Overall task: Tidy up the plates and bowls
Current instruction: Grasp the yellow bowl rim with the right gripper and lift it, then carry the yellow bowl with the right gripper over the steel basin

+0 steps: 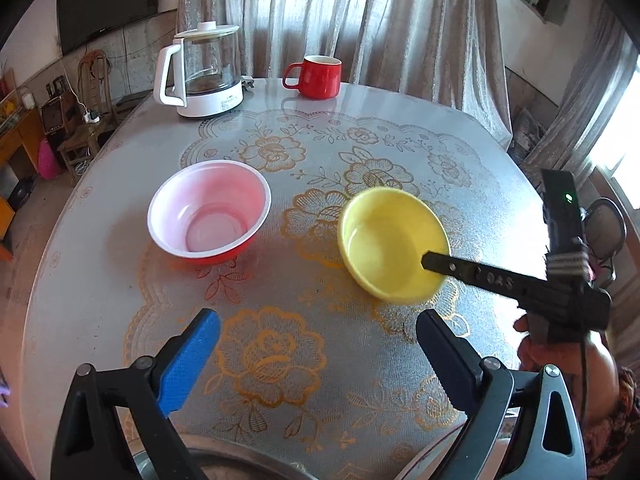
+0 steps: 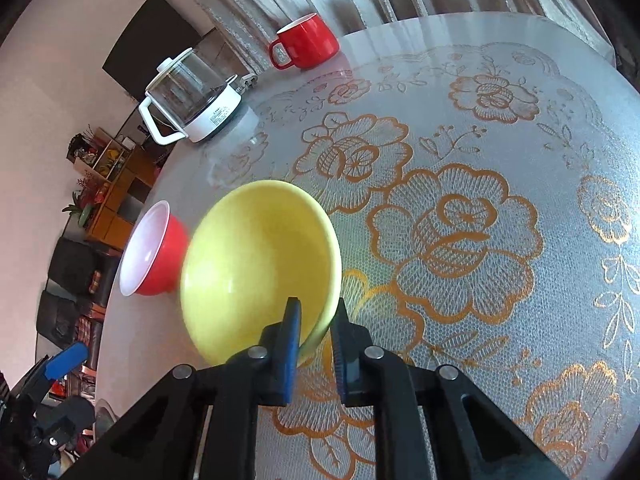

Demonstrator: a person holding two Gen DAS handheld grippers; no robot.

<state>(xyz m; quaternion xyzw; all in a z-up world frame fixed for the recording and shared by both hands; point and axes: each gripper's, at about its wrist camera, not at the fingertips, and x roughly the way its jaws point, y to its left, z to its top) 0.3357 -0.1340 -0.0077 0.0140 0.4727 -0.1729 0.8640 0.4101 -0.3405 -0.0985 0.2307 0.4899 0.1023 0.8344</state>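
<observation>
A yellow bowl [image 1: 394, 242] [image 2: 260, 272] is gripped at its rim by my right gripper [image 2: 318, 312], one finger inside and one outside, and tilts a little above the table. The right gripper [image 1: 432, 262] reaches in from the right in the left wrist view. A red bowl with a white inside [image 1: 209, 211] [image 2: 150, 254] sits upright on the table to the left of the yellow bowl. My left gripper [image 1: 318, 328] is open and empty, over the table nearer than both bowls. It shows at the lower left in the right wrist view [image 2: 66, 360].
A glass kettle with a white base [image 1: 202, 72] [image 2: 192, 100] and a red mug [image 1: 316, 76] [image 2: 306, 42] stand at the far side of the round table [image 1: 120, 280] with its flowered cover. A metal rim [image 1: 208, 462] shows below the left gripper. Curtains hang behind.
</observation>
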